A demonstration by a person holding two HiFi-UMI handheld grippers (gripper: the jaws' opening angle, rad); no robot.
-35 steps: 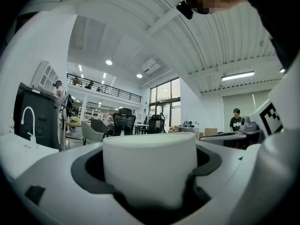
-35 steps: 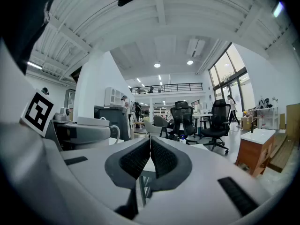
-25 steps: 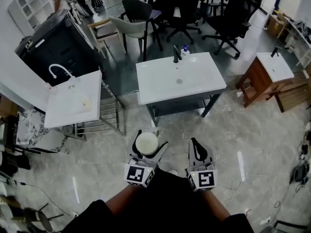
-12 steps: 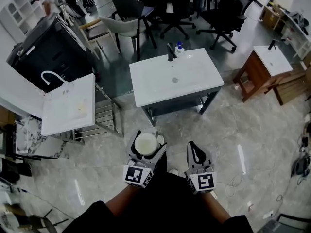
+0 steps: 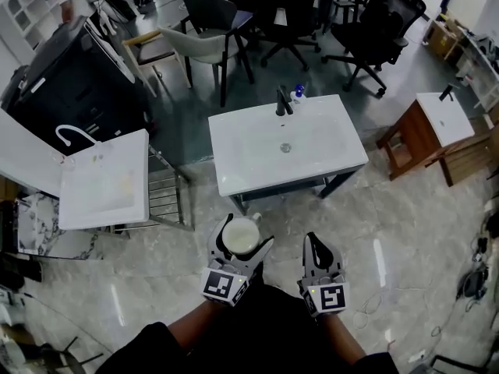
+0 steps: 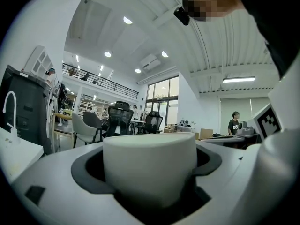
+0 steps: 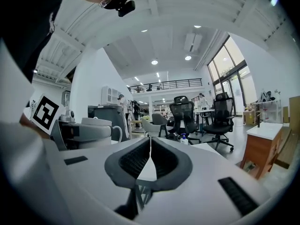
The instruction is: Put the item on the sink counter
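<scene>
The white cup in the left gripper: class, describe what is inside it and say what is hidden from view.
The head view looks down into the cup: only a pale, even surface, no separate object. The fingers of the left gripper cover its sides, and its underside is unseen.

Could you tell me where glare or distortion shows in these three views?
Head view: fisheye bending, light streaks on the glossy marble floor. Left gripper view: the white ceramic cup looms large, black corners. Right gripper view: black corners, bowed lines.

White cup [image 6: 149, 165] — betw. L tongs [image 6: 148, 171]
</scene>
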